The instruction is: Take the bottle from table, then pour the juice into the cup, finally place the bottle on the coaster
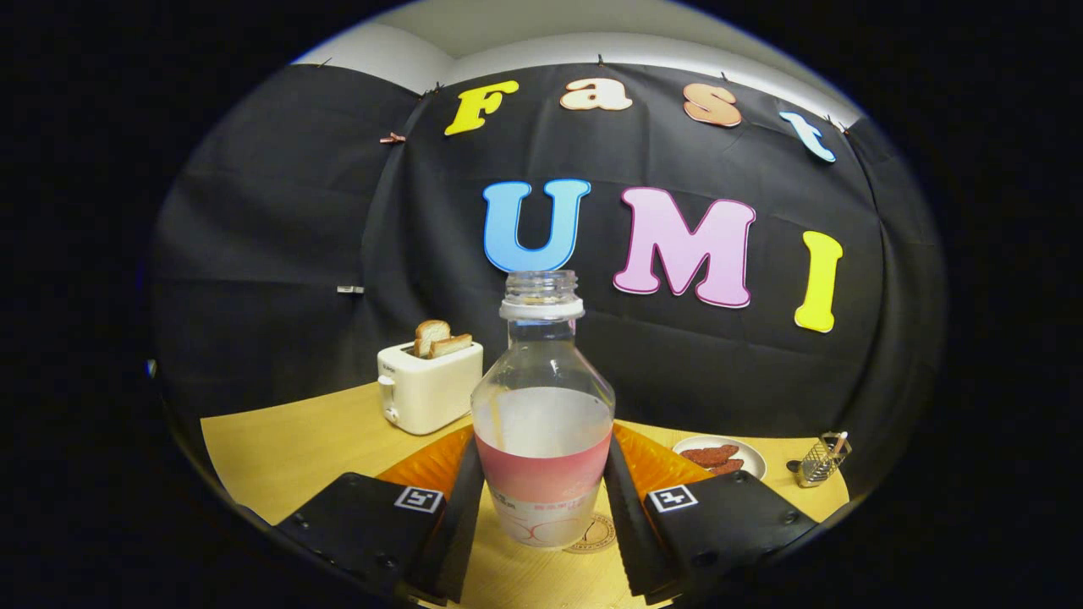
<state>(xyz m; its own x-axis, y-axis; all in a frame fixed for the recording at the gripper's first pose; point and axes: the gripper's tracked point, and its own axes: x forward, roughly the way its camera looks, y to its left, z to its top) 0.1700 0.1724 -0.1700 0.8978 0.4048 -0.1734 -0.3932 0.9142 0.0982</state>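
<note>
In the gripper view, the gripper (543, 507) has its 2 fingers closed on the clear plastic bottle with a pink label band and no cap (542, 423). Each finger (461, 516) presses on one side of the lower body of the bottle, so the opening between them is only as wide as the bottle. The bottle stands upright between the fingers, and its open threaded neck points to 12 o'clock. Inside it a pale cloudy liquid reaches to about the middle of the body.

Just at the base of the bottle, at about 5 o'clock from it, part of a round light wooden coaster with an engraved pattern (599, 534) is seen on the light wooden table (288, 448). The bottle covers part of it, and I cannot tell if the bottle rests on it or is a little above it.

Behind the bottle, an orange ribbed thing (656, 461) shows on both sides, mostly hidden by the bottle and the fingers, so I cannot say what it is.

At 10 o'clock from the bottle, farther back, stands a white toaster (427, 385) with 2 slices of toast (440, 338) in its slots. At 3 o'clock, beyond the right finger, lies a small white plate with reddish-brown food pieces (719, 457), and just beside it a small metal wire holder (821, 461).
</note>
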